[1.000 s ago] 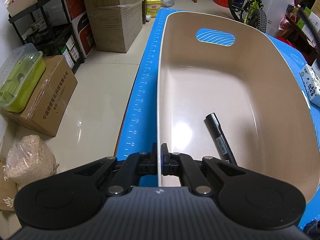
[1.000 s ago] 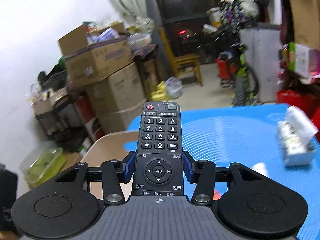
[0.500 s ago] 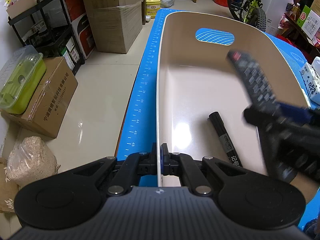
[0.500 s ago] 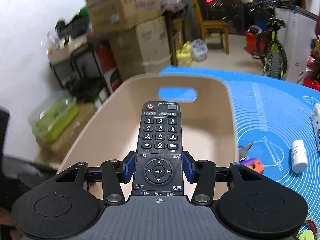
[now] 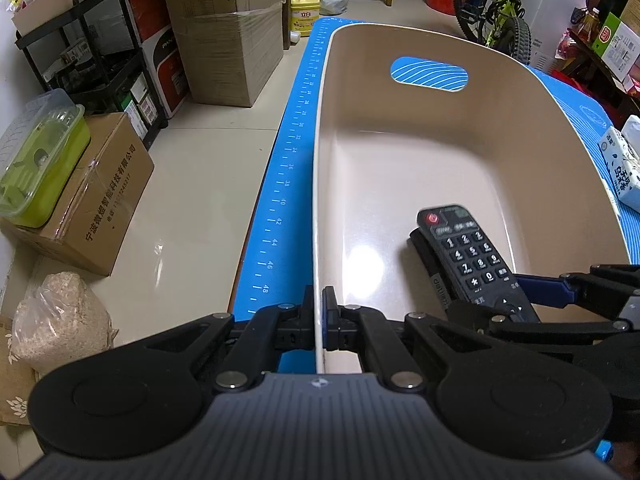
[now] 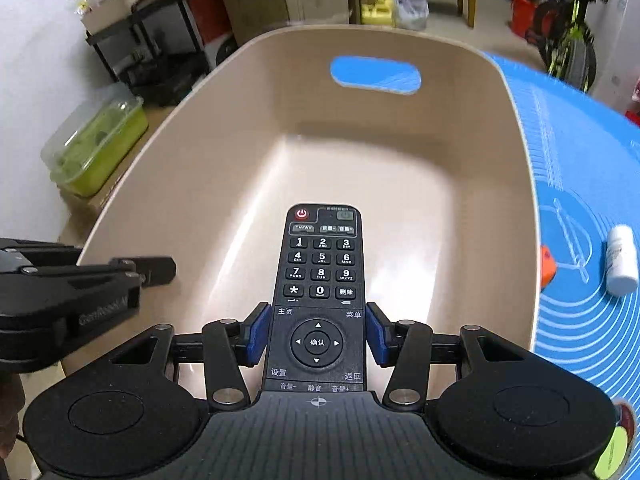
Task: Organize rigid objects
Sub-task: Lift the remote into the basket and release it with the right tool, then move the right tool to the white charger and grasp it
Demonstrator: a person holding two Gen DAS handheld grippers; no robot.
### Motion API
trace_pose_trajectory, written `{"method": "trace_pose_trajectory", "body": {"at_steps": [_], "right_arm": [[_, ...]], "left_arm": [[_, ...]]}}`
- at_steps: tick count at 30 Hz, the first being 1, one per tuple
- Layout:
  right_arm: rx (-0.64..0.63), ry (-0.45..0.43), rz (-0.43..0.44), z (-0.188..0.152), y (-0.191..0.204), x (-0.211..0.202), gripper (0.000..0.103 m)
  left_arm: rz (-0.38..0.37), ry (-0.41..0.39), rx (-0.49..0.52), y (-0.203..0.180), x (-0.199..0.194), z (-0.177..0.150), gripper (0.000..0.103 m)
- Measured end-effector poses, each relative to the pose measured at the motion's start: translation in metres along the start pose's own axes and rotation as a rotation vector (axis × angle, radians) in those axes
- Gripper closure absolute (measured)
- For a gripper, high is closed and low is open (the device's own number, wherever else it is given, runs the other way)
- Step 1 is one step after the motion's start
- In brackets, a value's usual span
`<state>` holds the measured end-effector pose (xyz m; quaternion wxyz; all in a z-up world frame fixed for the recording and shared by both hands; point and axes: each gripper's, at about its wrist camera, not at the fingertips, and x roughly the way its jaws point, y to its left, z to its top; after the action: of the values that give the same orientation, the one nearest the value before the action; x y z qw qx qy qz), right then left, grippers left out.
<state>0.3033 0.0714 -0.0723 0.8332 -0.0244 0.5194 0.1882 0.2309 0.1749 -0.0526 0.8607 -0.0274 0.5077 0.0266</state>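
While the left hand-held gripper (image 5: 319, 318) stayed pinched shut on the near rim of the beige bin (image 5: 400, 168), the right hand-held gripper (image 6: 318, 334) held a black remote (image 6: 320, 280) by its sides, jaws part open around it. That remote hung low inside the bin, above a black marker (image 5: 434, 276) lying on the bin's floor. Right of the bin, on the blue mat (image 6: 580, 184), lay a white bottle (image 6: 621, 260).

Glossy tiled floor (image 5: 192, 184); stacked cardboard boxes (image 5: 232, 40), black shelf (image 5: 100, 60), bicycle (image 5: 500, 12)
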Motion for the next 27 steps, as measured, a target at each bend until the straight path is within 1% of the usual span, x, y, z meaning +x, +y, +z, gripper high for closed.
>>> {"method": "trace_pose_trajectory", "body": {"at_steps": [2, 3, 8, 11, 12, 13, 16, 19, 22, 24, 27], "right_arm": [[-0.008, -0.001, -0.001, 0.001, 0.001, -0.001, 0.043], [-0.013, -0.015, -0.005, 0.001, 0.001, -0.003, 0.039], [-0.023, -0.051, 0.022, 0.0, -0.002, -0.014, 0.036], [-0.009, -0.108, 0.047, 0.001, -0.008, -0.033, 0.035], [-0.003, -0.13, 0.052, 0.001, -0.011, -0.04, 0.032], [0.006, -0.157, 0.045, 0.001, -0.014, -0.048, 0.029], [0.035, -0.247, 0.024, 0.001, -0.028, -0.072, 0.028], [0.077, -0.314, -0.002, 0.003, -0.046, -0.092, 0.028], [0.11, -0.383, -0.053, 0.004, -0.067, -0.106, 0.028], [0.137, -0.408, -0.076, 0.004, -0.081, -0.11, 0.028], [0.171, -0.416, -0.122, 0.004, -0.102, -0.109, 0.028]], "left_arm": [[0.003, 0.001, 0.001, 0.0, 0.0, 0.0, 0.1], [0.003, 0.001, 0.001, -0.001, 0.0, 0.0, 0.1], [0.0, 0.001, -0.001, -0.001, 0.001, 0.0, 0.1], [-0.002, 0.001, -0.002, -0.001, 0.001, 0.0, 0.1], [-0.003, 0.001, -0.002, -0.001, 0.0, 0.001, 0.1], [-0.003, 0.001, -0.003, -0.001, 0.0, 0.001, 0.1], [-0.006, 0.001, -0.004, -0.001, 0.0, 0.001, 0.1], [-0.006, 0.001, -0.004, -0.001, 0.0, 0.001, 0.1], [-0.006, 0.001, -0.005, 0.0, 0.001, 0.001, 0.1], [-0.005, 0.002, -0.004, 0.0, 0.001, 0.001, 0.1], [-0.004, 0.003, -0.005, -0.001, 0.001, 0.001, 0.1]]}}
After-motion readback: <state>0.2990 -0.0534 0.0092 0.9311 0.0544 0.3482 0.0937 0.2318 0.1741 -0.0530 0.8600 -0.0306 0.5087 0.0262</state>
